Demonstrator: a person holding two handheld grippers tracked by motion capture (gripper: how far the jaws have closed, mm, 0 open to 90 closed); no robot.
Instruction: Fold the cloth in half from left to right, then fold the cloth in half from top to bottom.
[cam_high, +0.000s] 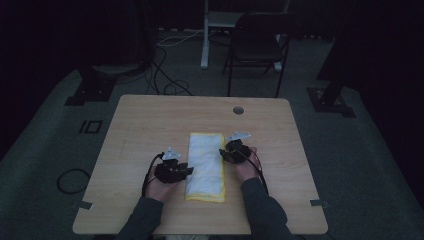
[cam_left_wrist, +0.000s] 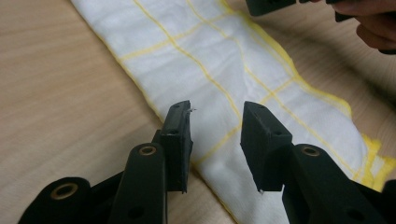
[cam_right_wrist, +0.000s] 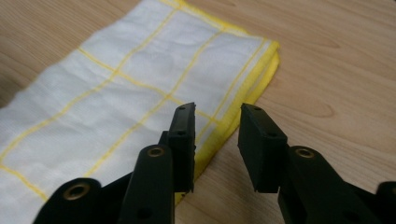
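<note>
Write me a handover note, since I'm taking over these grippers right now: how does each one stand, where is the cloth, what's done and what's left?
Left gripper: jaws open above the cloth's long left edge, holding nothing.
Right gripper: jaws open at the cloth's right edge near a far corner, holding nothing.
Cloth: folded into a long strip, flat mid-table, between the grippers.
Done: lengthwise fold, judging by its shape.
Left: probably another fold across; regrip first.

Light wooden table (cam_high: 150, 120), black folding chair (cam_high: 256, 42) behind it, cables (cam_high: 165, 75) on grey floor (cam_high: 45, 150)
</note>
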